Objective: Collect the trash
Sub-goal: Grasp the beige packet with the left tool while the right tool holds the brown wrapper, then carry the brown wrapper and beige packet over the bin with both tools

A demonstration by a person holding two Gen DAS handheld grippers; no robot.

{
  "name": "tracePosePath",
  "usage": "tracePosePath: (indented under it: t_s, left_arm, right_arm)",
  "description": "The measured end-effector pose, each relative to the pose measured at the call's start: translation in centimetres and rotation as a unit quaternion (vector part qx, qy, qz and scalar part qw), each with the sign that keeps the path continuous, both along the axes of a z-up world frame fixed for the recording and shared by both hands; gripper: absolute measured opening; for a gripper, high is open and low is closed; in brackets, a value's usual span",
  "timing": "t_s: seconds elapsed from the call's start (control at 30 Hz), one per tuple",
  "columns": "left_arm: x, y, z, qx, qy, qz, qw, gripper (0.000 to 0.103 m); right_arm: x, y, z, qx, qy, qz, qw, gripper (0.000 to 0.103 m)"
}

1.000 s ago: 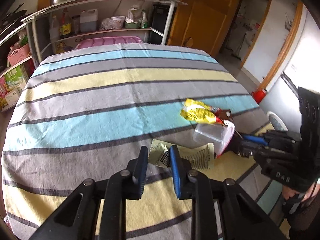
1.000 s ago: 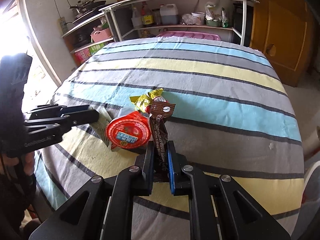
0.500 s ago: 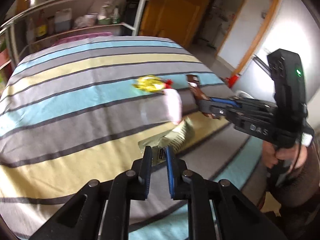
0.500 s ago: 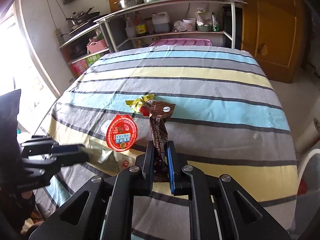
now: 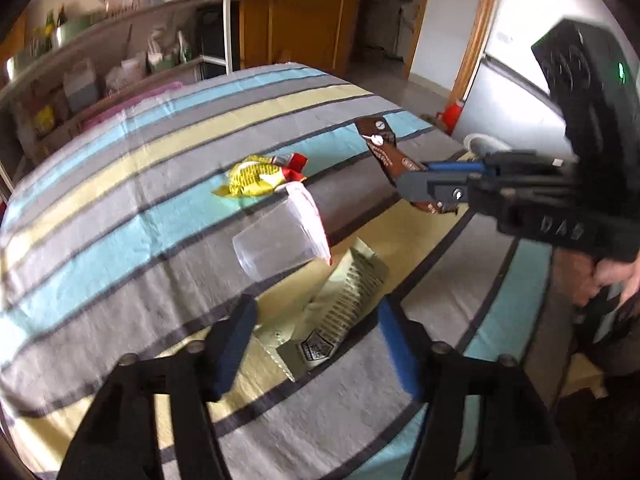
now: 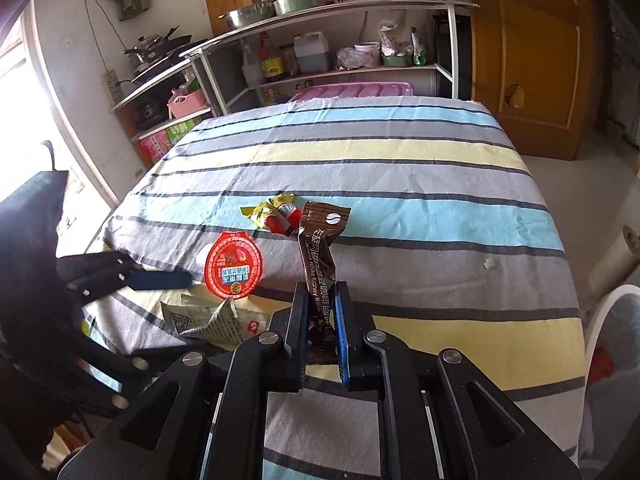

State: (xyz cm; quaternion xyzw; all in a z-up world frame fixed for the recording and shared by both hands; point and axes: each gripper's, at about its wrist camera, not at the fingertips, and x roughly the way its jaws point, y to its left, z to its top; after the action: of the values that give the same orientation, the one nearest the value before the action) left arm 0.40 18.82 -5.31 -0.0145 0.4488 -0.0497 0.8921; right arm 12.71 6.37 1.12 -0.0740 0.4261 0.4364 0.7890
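Right gripper clamps brown coffee sachet, upright above the striped cloth. Left gripper wide open, hovering over pale flat wrapper near the tipped cup. Advice: lower, straddle wrapper's raised edge, close squarely.

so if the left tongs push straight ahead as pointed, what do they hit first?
Probably the pale green wrapper lying between the open left tongs; beyond it, the tipped clear cup. Depth is unclear.

Left claw gapes wide above pale wrapper beside plastic cup.
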Motion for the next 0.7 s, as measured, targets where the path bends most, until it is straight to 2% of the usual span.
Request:
tracePosePath:
  t_s: [0.27,0.53,0.6,0.7]
  left_arm:
    - [-0.6,-1.2,0.5,0.014,-0.001,-0.008,0.9999,0.027]
    - [-1.6,-3.4,1.2,0.002,-0.015,-0.015,0.9998,0.024]
    - [-1.5,-3.9,1.4,-0.011,-0.016,-0.018,0.9996,0.024]
    - [-1.5,-5.1,2.0,-0.008,-0.025,-0.023,0.9994,0.024]
  right_arm:
    - [0.1,-1.1,0.0,0.002,0.000,-0.009,1.000,0.012]
    - [0.0,-3.1,0.4,0.014,-0.002,-0.021,1.000,0.012]
    - [0.0,-4.0,0.6,0.019,-0.004,-0.028,0.999,0.012]
    - [0.1,-5.3,0.8,0.025,-0.007,-0.038,0.999,0.012]
